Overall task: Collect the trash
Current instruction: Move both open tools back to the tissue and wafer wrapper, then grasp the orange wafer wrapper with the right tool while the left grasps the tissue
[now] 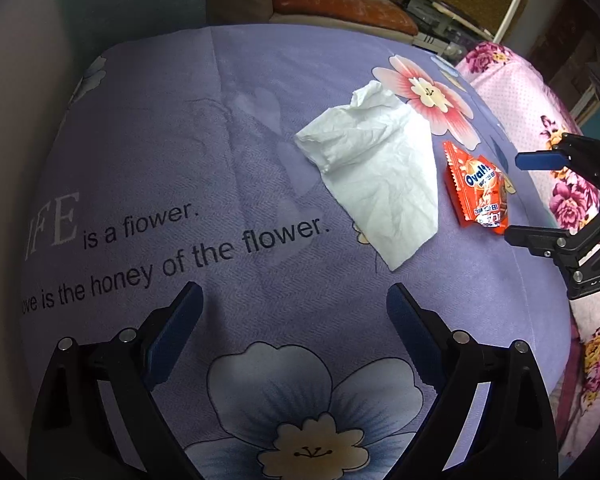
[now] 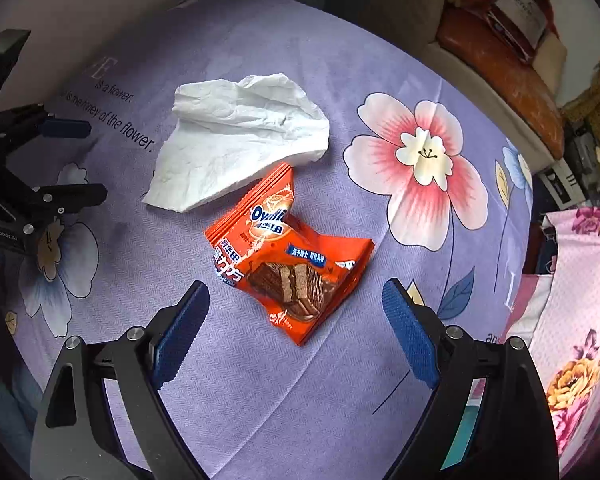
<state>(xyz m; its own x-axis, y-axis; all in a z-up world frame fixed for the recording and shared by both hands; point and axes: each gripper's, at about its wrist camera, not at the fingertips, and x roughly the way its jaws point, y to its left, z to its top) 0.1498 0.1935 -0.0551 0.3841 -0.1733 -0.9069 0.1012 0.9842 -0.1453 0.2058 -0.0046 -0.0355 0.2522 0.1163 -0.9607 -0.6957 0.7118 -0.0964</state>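
Orange wafer wrapper [image 2: 288, 256] touching crumpled tissue [image 2: 240, 140], right gripper [image 2: 296, 312] spread above

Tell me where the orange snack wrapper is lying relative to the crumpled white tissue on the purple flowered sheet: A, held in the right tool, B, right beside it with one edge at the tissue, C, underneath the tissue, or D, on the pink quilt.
B: the orange snack wrapper lies on the purple sheet with its top edge at the white tissue, ahead of the open, empty right tool.
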